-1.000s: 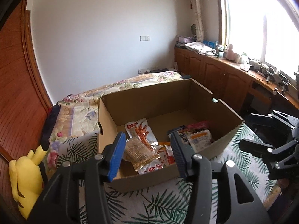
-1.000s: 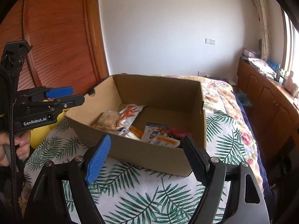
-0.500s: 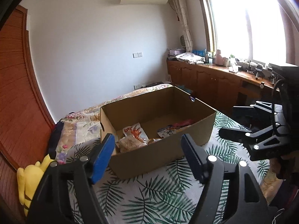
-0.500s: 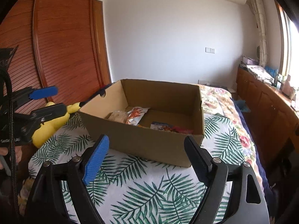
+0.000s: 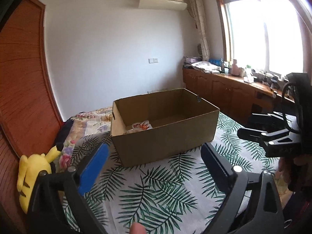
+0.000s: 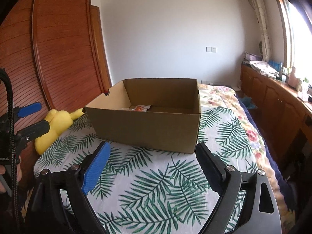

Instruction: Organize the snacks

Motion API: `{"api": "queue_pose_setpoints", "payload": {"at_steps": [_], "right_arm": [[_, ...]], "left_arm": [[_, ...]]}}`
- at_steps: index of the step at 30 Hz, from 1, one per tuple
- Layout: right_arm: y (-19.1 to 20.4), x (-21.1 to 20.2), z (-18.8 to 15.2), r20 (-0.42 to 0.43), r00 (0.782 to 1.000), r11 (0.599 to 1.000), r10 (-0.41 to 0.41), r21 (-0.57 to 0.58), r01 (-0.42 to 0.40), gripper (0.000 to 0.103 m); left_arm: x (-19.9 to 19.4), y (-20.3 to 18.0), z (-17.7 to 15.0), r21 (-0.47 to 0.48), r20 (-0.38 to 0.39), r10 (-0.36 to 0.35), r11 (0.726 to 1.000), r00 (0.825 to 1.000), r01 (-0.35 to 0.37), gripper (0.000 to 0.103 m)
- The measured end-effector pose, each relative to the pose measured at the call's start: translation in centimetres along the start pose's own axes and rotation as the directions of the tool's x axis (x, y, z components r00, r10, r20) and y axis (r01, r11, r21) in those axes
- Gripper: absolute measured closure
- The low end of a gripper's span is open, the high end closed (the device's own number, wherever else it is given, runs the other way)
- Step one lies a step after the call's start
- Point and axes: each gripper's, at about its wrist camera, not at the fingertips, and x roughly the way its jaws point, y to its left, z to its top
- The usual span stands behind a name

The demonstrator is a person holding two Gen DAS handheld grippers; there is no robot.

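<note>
Snacks (image 5: 140, 126): a few packets lie on the floor of an open cardboard box (image 5: 165, 134), seen only past its near wall; the rest of the contents are hidden. The box stands on a bed with a palm-leaf cover (image 5: 156, 191).

Left gripper (image 5: 154, 167): jaws wide apart, having just been opening, nothing between them. The box lies at its 12 o'clock, near corner foremost, the visible packet toward 11 o'clock.

Right gripper (image 6: 153, 167): jaws apart, also just opening, nothing between them. The box lies at its 12 o'clock, with its long side running from 9 to 3 o'clock.

Neither gripper touches the box; both stand apart from it and short of the rim. Neither looks clearly nearer. A yellow plush toy (image 6: 56, 124) lies beside the box at 9 o'clock in the right view.

Judgement: no loose snack shows on the bed, so packing looks finished or close to it.
</note>
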Motion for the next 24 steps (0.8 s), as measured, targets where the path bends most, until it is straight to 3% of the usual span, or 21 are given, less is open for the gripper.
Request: {"api": "queue_pose_setpoints", "payload": {"at_steps": [9,24], "right_arm": [[0.7,-3.5,-0.7,0.043,0.999,1.000,-0.024,-0.004,0.024,0.012],[2.8,-8.6,-2.8,0.070,0.996,0.998,-0.060,0.011,0.059,0.012]], "left_arm": [[-2.1,-1.4,-1.1,-0.074,-0.011,0.015,0.997,1.000,-0.016,0.006],[-5.5,-2.3,-4.7,-0.159,-0.053,0.113,0.980,0.992,-0.120,0.006]]}}
